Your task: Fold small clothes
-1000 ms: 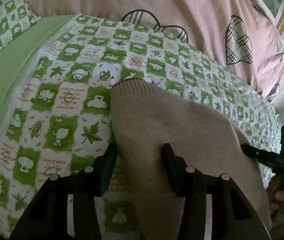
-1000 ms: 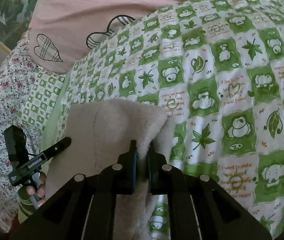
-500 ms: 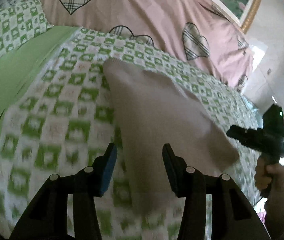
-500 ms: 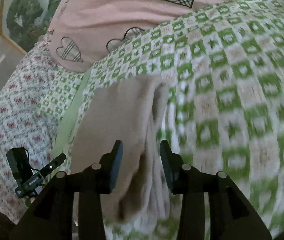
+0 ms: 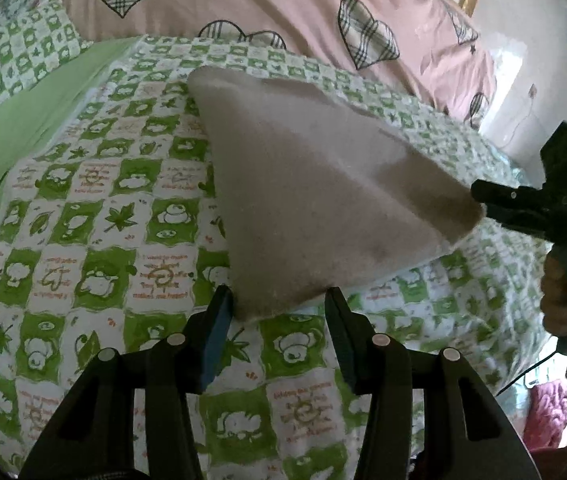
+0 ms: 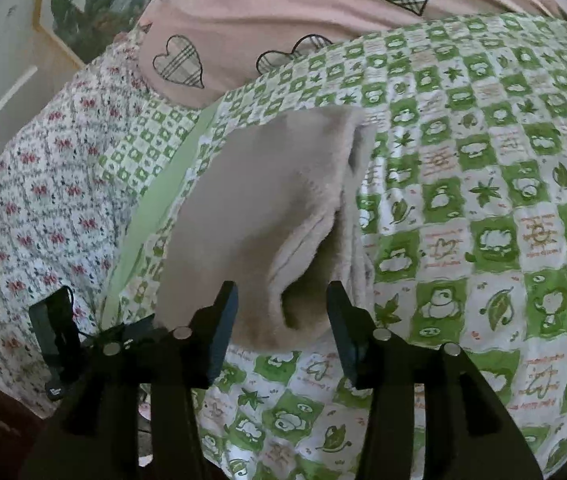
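Sweater (image 5: 315,200), beige knit, lay folded mid-bed on green-check quilt (image 5: 95,248), below pink duvet. Left hand-held gripper (image 5: 279,320) wide, empty. Right hand-held gripper (image 6: 281,312) wide, empty, facing loose layered edge. Fold step apparently complete; next move likely needs flattening that gaping edge.
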A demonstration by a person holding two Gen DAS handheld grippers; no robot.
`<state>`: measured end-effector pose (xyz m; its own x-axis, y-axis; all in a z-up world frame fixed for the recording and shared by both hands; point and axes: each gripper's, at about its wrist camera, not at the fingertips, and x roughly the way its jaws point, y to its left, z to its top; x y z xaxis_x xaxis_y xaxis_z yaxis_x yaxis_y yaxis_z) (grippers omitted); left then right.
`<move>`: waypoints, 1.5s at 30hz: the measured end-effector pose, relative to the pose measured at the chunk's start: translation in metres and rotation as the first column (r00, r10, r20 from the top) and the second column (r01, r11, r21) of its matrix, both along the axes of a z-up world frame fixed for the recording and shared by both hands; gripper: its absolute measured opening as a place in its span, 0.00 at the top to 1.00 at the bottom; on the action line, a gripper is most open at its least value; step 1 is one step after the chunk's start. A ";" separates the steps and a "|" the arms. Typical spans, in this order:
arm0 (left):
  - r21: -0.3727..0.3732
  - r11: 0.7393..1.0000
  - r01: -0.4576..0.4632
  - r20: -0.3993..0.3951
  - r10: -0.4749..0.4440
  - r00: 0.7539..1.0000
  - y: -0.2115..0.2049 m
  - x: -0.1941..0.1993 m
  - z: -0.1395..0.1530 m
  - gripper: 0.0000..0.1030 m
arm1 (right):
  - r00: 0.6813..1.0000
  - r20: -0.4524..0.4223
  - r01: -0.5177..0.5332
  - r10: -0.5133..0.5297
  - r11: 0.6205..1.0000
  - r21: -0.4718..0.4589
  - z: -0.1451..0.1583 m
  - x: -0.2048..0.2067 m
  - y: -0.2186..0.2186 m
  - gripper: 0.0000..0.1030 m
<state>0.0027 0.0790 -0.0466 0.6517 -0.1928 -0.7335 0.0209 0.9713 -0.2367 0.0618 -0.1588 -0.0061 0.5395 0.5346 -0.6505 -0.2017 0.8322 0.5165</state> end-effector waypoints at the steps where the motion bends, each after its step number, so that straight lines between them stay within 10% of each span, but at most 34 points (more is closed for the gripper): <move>1: 0.005 1.000 0.000 -0.008 0.000 1.000 0.000 0.002 -0.003 0.53 | 1.000 -0.005 -0.006 0.006 1.000 -0.015 -0.002 0.001 0.003 0.54; 4: 0.023 1.000 -0.011 -0.024 0.012 1.000 0.002 0.004 -0.009 0.53 | 1.000 -0.017 -0.024 0.023 0.998 -0.064 -0.007 0.003 0.011 0.54; 10: 0.028 0.994 -0.102 -0.041 0.103 0.994 0.013 0.009 -0.013 0.53 | 1.000 0.015 -0.009 0.010 0.999 -0.044 0.002 0.009 0.013 0.92; 17: -0.036 0.978 -0.207 -0.034 0.206 0.978 0.016 0.004 -0.006 0.72 | 0.985 0.173 0.008 -0.021 0.997 0.078 0.044 -0.005 -0.006 0.94; 29: -0.168 0.957 -0.236 -0.111 0.220 0.969 0.028 0.001 -0.018 0.76 | 0.995 -0.055 0.072 -0.078 0.993 -0.092 -0.051 0.005 -0.012 0.94; 45: -0.200 0.980 -0.003 0.057 0.015 0.998 0.023 -0.006 0.045 0.72 | 0.997 0.033 0.071 -0.070 0.997 -0.028 0.013 0.022 -0.012 0.85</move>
<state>-0.0037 0.1017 -0.0016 0.6943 -0.3255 -0.6418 0.0314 0.9047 -0.4248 0.0835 -0.1712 0.0065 0.5961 0.4753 -0.6470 -0.1585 0.8597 0.4856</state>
